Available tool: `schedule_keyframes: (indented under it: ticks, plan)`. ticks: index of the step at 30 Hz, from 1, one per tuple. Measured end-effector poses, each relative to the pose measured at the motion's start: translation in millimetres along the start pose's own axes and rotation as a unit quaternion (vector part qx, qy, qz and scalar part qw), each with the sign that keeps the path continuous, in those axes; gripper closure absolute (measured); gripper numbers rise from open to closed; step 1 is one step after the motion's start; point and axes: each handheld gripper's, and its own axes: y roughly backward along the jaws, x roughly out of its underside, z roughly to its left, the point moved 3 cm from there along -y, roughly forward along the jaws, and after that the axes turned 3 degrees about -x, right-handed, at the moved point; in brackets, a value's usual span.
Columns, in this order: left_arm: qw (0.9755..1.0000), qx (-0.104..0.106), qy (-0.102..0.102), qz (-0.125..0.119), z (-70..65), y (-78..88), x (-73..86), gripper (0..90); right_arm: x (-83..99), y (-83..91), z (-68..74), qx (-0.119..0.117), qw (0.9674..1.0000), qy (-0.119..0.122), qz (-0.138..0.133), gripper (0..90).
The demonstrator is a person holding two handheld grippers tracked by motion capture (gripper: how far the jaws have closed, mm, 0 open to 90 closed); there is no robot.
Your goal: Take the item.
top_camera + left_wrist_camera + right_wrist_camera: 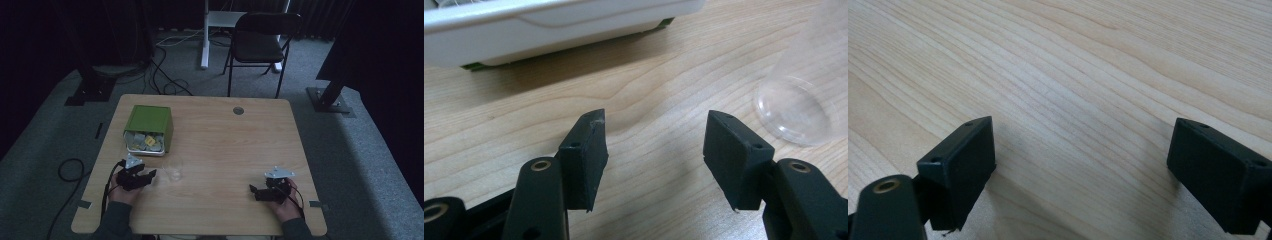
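I am holding my left hand-held gripper (654, 145) spread beside the clear plastic cup (804, 100) lying on the table (649, 80); I am aiming to straddle its wall squarely, squeezing gently.

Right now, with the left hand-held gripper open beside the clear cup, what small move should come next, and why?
Probably ease the left hand-held gripper sideways toward the cup until the cup sits between the jaws. They stand open with only bare table between them, and the cup lies off to one side, just past one jaw, near the green bin.
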Motion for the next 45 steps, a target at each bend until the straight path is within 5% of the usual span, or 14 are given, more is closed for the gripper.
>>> schedule_keyframes:
  ticks: [20, 45]
  plan:
    - [0.9999, -0.001, -0.015, 0.002, 2.8, 12.8, -5.7, 43.7, 0.0, 0.0, 0.0, 0.000, 1.0000, 0.000, 0.000, 11.5]
    - [0.9991, 0.002, -0.030, -0.031, 2.5, 31.3, -31.1, 45.0, 0.0, 0.1, 0.1, 0.000, 1.0000, 0.000, 0.000, 11.5]
